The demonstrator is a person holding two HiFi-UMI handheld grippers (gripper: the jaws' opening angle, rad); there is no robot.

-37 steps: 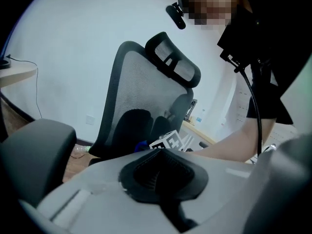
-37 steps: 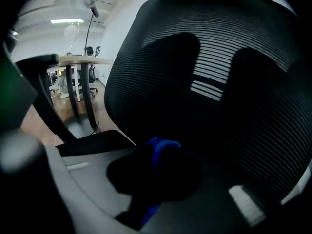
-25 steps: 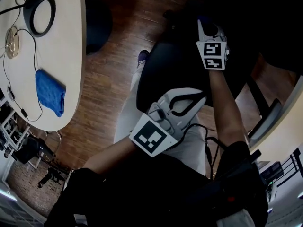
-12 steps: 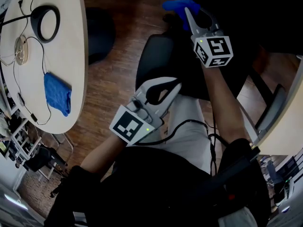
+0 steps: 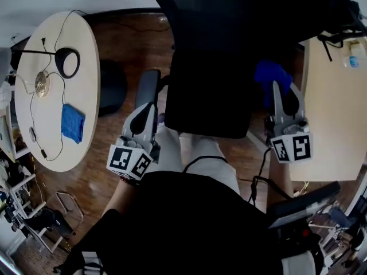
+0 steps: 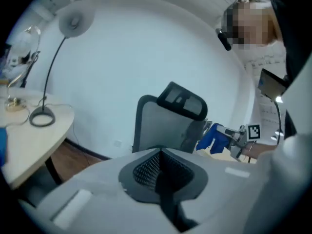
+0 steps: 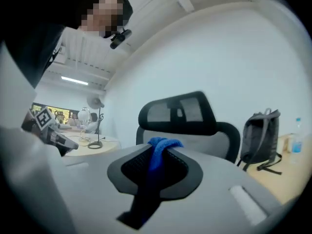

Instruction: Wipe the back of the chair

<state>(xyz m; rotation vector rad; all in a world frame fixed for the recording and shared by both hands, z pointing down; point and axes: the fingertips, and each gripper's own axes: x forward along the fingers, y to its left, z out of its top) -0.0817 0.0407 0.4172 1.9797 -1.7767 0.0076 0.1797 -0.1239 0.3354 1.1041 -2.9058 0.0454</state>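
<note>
Head view first: black office chair (image 5: pixel 209 56) fills 12 o'clock, its backrest facing the person. The left gripper (image 5: pixel 143 110) sits at 9 o'clock of the backrest, by the chair's grey armrest (image 5: pixel 148 85). The right gripper (image 5: pixel 277 89) is at 3 o'clock of the backrest, with a blue cloth (image 5: pixel 269 73) bunched at its tip, just beside the chair's edge (whether they touch cannot be told). A round worktop (image 5: pixel 86 113) at far 9 o'clock carries a desk lamp (image 5: pixel 67 62), cables and a second blue cloth (image 5: pixel 73 123). A wooden worktop (image 5: pixel 332 125) at 3 o'clock carries a backpack (image 5: pixel 344 10).

Left gripper view: the fingers (image 6: pixel 146 167) are together with nothing between them. Beyond them stands the chair (image 6: pixel 156 126), grey mesh back and dark headrest (image 6: pixel 184 101) upright against the white wall. The right gripper with its cloth (image 6: pixel 210 136) shows at 3 o'clock of the chair.

Right gripper view: the fingers (image 7: pixel 129 169) are clamped on the blue cloth (image 7: pixel 162 145), which pokes up out of their tip. The chair's headrest (image 7: pixel 178 113) rises behind it at 12 o'clock, and the backpack (image 7: pixel 258 135) stands at 3 o'clock.
</note>
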